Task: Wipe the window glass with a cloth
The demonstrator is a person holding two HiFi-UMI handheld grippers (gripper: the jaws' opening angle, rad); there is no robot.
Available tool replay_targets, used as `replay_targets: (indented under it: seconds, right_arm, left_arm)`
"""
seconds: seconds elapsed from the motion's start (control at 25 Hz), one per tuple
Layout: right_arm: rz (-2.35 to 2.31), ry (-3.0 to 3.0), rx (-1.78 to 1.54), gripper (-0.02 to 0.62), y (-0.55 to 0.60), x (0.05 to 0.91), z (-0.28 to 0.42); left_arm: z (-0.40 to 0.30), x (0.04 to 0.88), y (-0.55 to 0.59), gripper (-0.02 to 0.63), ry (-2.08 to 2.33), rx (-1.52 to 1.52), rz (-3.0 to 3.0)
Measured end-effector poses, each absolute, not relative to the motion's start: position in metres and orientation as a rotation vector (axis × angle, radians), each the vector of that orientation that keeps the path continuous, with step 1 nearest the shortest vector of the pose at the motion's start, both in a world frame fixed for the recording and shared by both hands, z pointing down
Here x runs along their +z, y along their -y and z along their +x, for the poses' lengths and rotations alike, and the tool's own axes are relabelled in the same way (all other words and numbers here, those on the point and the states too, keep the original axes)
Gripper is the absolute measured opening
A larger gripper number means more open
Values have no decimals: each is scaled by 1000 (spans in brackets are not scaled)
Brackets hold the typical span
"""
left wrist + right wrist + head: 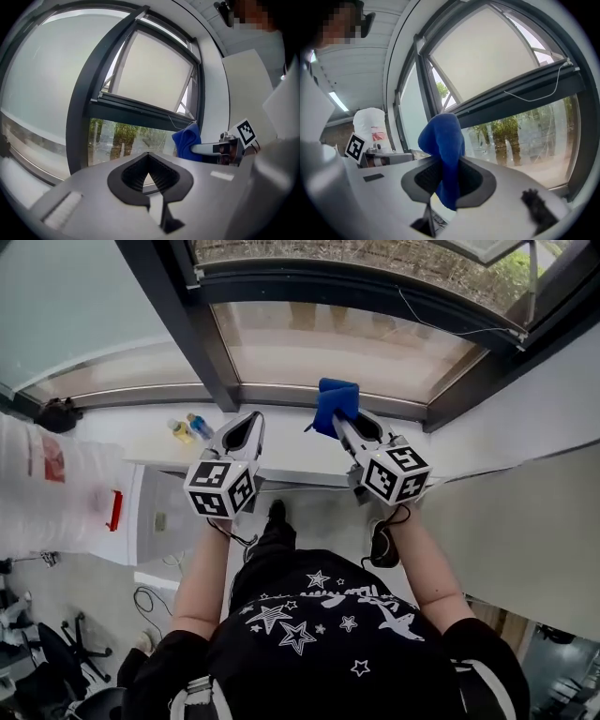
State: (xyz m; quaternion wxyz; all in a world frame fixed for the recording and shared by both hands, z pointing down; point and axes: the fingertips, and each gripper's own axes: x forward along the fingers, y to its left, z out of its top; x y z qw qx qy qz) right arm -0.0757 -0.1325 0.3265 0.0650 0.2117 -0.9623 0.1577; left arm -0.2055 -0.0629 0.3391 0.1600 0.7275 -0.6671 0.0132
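- The right gripper (449, 165) has its jaws shut tight on the cloth (442, 140). The cloth sticks up past the tips and hangs below them too.
- The cloth is blue and soft, bunched into a lump. It is held close to the bottom of the window glass (520, 136).
- The left gripper (149, 157) has its jaws closed together with nothing in them, left of the cloth.
- The glass is clear and smooth, set in a dark frame (200, 334).
- The pads (130, 176) are black and ribbed.
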Motion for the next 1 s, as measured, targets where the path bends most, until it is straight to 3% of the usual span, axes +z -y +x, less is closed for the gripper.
replay_targets:
  seconds: [0.56, 1.0]
  right_arm:
    - [583, 2850, 493, 78, 202, 350, -230]
    - [486, 2793, 444, 78, 232, 389, -344]
  left_arm:
    - [-347, 344, 143, 6, 1934, 51, 2070]
    - [-415, 355, 172, 6, 1995, 27, 2043]
